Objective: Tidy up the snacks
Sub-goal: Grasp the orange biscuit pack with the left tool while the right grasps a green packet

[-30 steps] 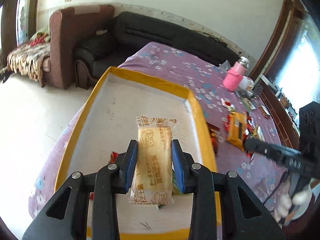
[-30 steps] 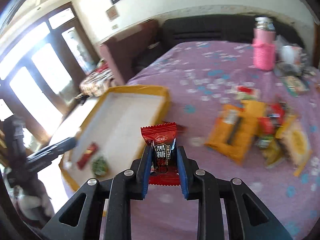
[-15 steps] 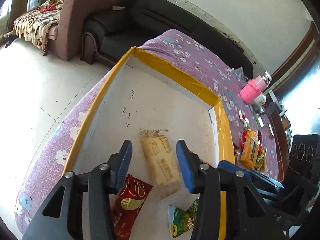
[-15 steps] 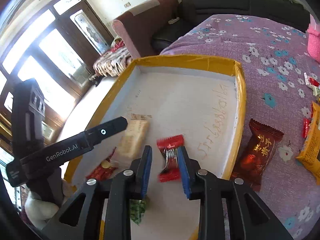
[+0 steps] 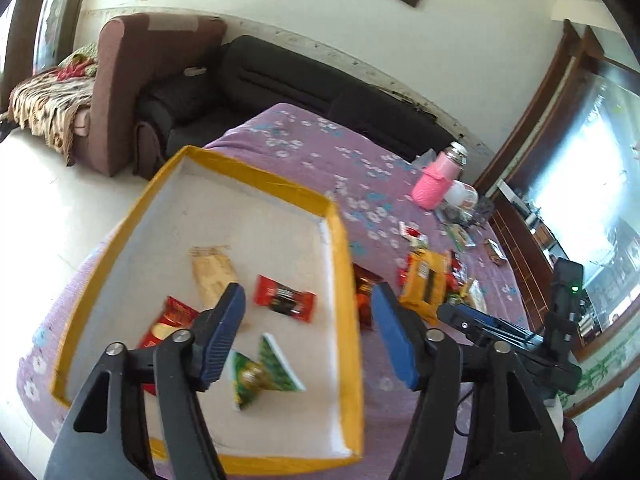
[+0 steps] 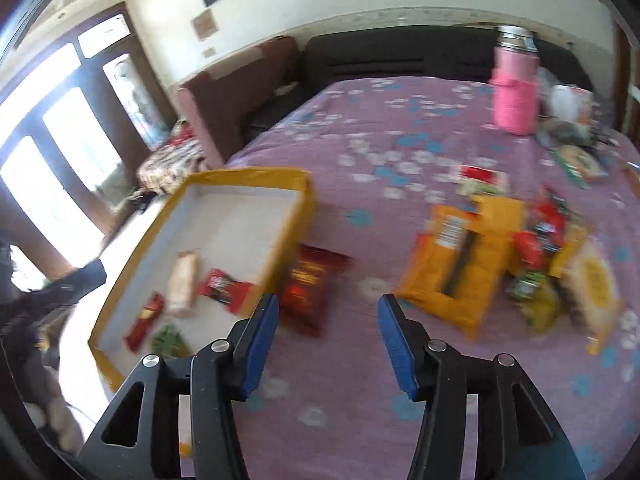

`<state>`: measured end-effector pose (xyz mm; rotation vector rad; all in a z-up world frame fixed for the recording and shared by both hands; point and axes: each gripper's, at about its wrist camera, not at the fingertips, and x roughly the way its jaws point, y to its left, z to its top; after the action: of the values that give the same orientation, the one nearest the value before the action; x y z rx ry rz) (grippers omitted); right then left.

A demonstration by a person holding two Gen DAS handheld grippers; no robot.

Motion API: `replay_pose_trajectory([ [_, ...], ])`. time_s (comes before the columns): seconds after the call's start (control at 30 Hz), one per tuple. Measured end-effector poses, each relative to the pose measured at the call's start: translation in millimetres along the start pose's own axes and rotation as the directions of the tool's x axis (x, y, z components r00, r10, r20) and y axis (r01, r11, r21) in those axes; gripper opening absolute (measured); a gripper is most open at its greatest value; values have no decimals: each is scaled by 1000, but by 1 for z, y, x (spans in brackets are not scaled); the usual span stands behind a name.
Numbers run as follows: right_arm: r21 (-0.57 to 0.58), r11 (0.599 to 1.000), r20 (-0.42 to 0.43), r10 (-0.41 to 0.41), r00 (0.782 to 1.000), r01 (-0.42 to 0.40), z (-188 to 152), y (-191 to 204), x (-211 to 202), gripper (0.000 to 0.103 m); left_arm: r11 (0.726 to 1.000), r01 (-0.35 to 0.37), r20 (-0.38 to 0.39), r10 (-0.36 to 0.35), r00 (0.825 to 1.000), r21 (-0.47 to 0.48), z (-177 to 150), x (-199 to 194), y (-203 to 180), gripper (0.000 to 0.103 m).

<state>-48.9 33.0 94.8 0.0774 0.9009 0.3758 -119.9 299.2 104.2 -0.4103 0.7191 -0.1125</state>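
Left wrist view, change: the left gripper (image 5: 308,332) no longer clamps the pale biscuit packet (image 5: 214,278); its jaws have just been opening and nothing sits between them. A second ago the packet was pinched between the pads; half a second ago it lay loose between the parting jaws
Left wrist view, fingers: spread wide, empty, hanging over the yellow-rimmed tray (image 5: 344,264)
Left wrist view, biscuit packet: flat on the tray floor, long axis running from 11 o'clock to 5 o'clock, its near end hidden behind the left blue pad (image 5: 222,338)
Left wrist view, red candy (image 5: 285,298): flat in the tray at 12 o'clock from the gap between the jaws, just beyond the pads, long axis 10 to 4 o'clock; it was not in this tray a second ago
Left wrist view, other contents: a red wrapper (image 5: 168,320) partly behind the left finger; a green packet (image 5: 260,372) low between the fingers, on the tray floor
Left wrist view, right gripper (image 5: 464,318): seen at 3 o'clock, over the purple cloth (image 5: 304,148)

Right wrist view, change: the right gripper (image 6: 326,340) has let go of the red candy (image 6: 224,284); its jaws have just been opening, with only cloth showing between them
Right wrist view, fingers: apart, empty
Right wrist view, red candy: in the tray at 10 o'clock from the fingers, clear of them, long axis 10 to 4 o'clock, beside the biscuit packet (image 6: 183,284), which stands near 12 to 6 o'clock
Right wrist view, outside the tray: a dark red packet (image 6: 310,284) just beside the tray wall (image 6: 288,240); a snack pile (image 6: 500,256) at 1 to 2 o'clock; the frame is blurred
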Motion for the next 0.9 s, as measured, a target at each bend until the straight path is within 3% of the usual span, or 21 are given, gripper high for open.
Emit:
replay_pose_trajectory([
  [0.23, 64, 990, 37, -127, 991, 125, -27, -72, -34, 55, 999, 50, -89, -49, 995, 9, -31, 21, -48, 73],
  [0.5, 52, 949, 14, -311, 950, 310, -39, -123, -35, 57, 997, 23, -171, -11, 985, 72, -45, 48, -86, 73],
  [0.9, 70, 946, -5, -317, 948, 317, -13, -158, -6, 60, 961, 24, -216, 37, 976, 275, -41, 104, -146, 73],
])
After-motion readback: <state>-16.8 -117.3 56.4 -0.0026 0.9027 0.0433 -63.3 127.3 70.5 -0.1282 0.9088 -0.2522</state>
